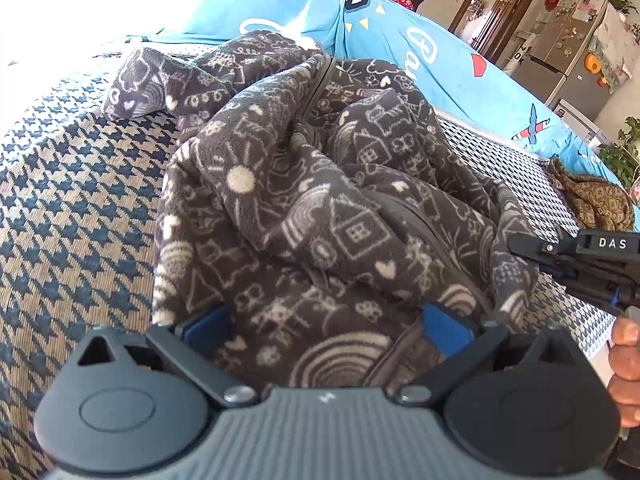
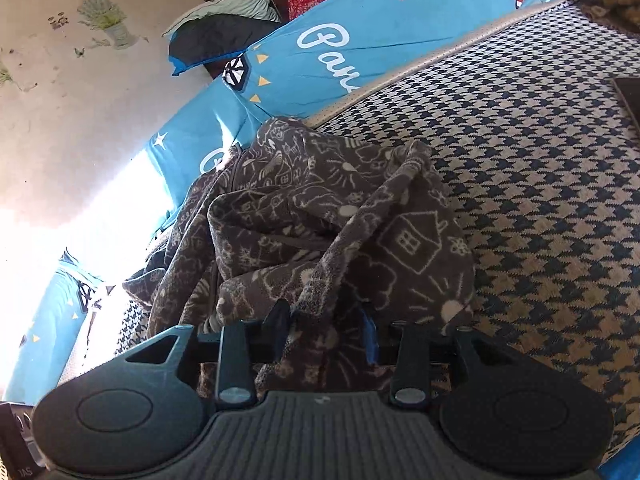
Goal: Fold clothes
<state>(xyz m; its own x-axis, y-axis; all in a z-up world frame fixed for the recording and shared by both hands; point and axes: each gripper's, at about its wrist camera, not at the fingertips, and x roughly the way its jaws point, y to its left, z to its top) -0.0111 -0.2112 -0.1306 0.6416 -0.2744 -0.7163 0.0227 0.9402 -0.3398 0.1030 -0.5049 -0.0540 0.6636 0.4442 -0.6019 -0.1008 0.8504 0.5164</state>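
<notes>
A dark grey fleece garment (image 1: pixel 304 200) with white doodle print lies crumpled on the houndstooth cover (image 1: pixel 72 200). My left gripper (image 1: pixel 326 326) is open over its near hem, with the blue pads (image 1: pixel 208 326) spread wide and fabric lying loose between them. In the left wrist view my right gripper (image 1: pixel 524 246) reaches in from the right edge to the garment's right side, with a hand (image 1: pixel 624 360) behind it. In the right wrist view the garment (image 2: pixel 320 220) is bunched in front. The right gripper (image 2: pixel 324 326) has narrow jaws, and a raised fold of fleece fills the gap between them.
Blue printed cushions (image 1: pixel 400 40) line the far edge of the cover. A brown patterned cloth (image 1: pixel 592 204) lies at the far right. A fridge (image 1: pixel 568 40) and plants stand beyond. Bare houndstooth cover (image 2: pixel 540 220) stretches right of the garment, with a dark flat object (image 2: pixel 630 96) at its edge.
</notes>
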